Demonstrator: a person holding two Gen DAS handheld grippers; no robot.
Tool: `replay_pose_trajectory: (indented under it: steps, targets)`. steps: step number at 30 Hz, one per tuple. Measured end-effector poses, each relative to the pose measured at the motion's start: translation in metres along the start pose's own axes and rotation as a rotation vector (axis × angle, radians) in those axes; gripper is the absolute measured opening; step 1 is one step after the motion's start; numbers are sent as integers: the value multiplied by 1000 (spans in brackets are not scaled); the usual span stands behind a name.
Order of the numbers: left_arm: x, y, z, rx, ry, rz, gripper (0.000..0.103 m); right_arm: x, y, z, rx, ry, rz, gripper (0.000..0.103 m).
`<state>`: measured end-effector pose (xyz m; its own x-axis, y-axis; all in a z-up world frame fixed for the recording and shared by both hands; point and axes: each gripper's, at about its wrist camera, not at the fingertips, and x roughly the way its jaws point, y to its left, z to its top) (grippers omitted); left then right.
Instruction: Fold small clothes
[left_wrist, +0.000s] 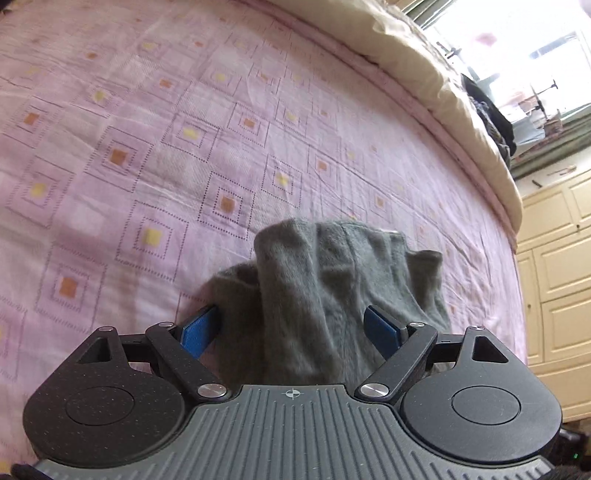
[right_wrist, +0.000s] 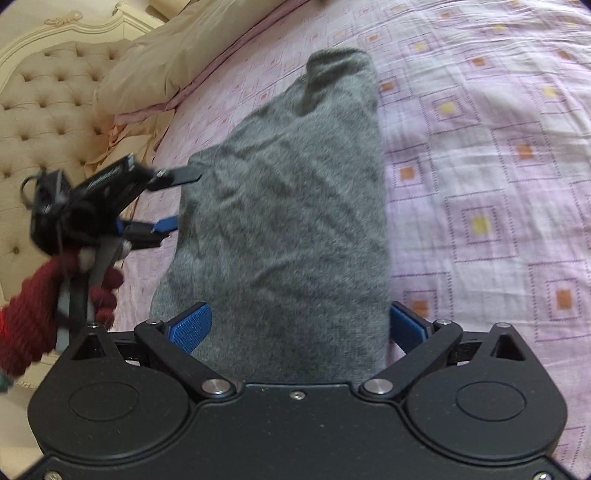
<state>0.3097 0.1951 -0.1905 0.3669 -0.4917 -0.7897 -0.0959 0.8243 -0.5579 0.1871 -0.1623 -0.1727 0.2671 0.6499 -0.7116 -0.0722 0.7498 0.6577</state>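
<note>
A grey knitted garment (right_wrist: 291, 206) lies lengthwise on the pink patterned bedsheet (right_wrist: 480, 155), its narrow end pointing away. My right gripper (right_wrist: 298, 325) is open, its blue pads (right_wrist: 190, 326) standing on either side of the garment's near end without clamping it. In the left wrist view the same grey garment (left_wrist: 332, 288) bunches up between the fingers of my left gripper (left_wrist: 291, 330), which is open. From the right wrist view, the left gripper (right_wrist: 179, 199) is at the garment's left edge, held by a hand in a dark red knitted sleeve (right_wrist: 33, 321).
A beige pillow or duvet (right_wrist: 177, 55) lies along the bed's far edge by a tufted cream headboard (right_wrist: 48, 110). Cream cabinets (left_wrist: 554, 266) and a bright window (left_wrist: 535, 55) stand beyond the bed. Bare bedsheet (left_wrist: 147, 147) spreads wide around the garment.
</note>
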Motion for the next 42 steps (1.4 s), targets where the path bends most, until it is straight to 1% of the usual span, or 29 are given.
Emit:
replay_pose_trajectory:
  steps: [2,6,9,11,13,17,18,19,20,21,22,23,25,29,32,36,42]
  targets:
    - [8,0,5,8,22,-15,85,3,1,-1,0,-5,8,103]
    - [11,-1,11,36,38,-52,84,6,-3,-1,32,-18,34,103]
    - [11,3,15,15,51,-60,81,4,-8,-4,56,-34,57,103]
    - [11,6,16,-14,50,-66,74,1,-12,-6,82,-48,71,103]
    - [9,9,15,-10,49,-60,68,0,-13,-8,102,-59,72,103]
    - [10,8,16,1,51,-66,66,5,-10,-5,133,-63,56,103]
    - [11,8,17,1,55,-83,61,5,-11,-5,148,-64,52,103]
    - [14,8,18,-1,65,-102,43,5,-10,-4,166,-65,46,103]
    - [16,7,19,0,75,-109,26,5,-9,-3,181,-58,46,94]
    - [19,5,19,4,79,-103,21,7,-9,-3,189,-39,45,58]
    - [20,4,19,12,82,-100,20,9,-8,-3,185,-10,32,42]
    - [21,3,19,18,83,-102,20,10,-6,-4,175,9,30,43]
    - [19,1,18,22,82,-99,19,7,5,-4,131,11,19,42]
    - [9,-3,14,35,80,-104,18,-9,13,-11,152,-25,16,39]
    - [3,-11,2,47,98,-114,18,-20,12,-23,153,-7,-2,38]
    - [-3,-28,-30,114,138,-104,18,-39,0,-50,168,17,-18,38]
    - [-20,-40,-92,94,186,-125,18,-77,-29,-104,217,61,-35,38]
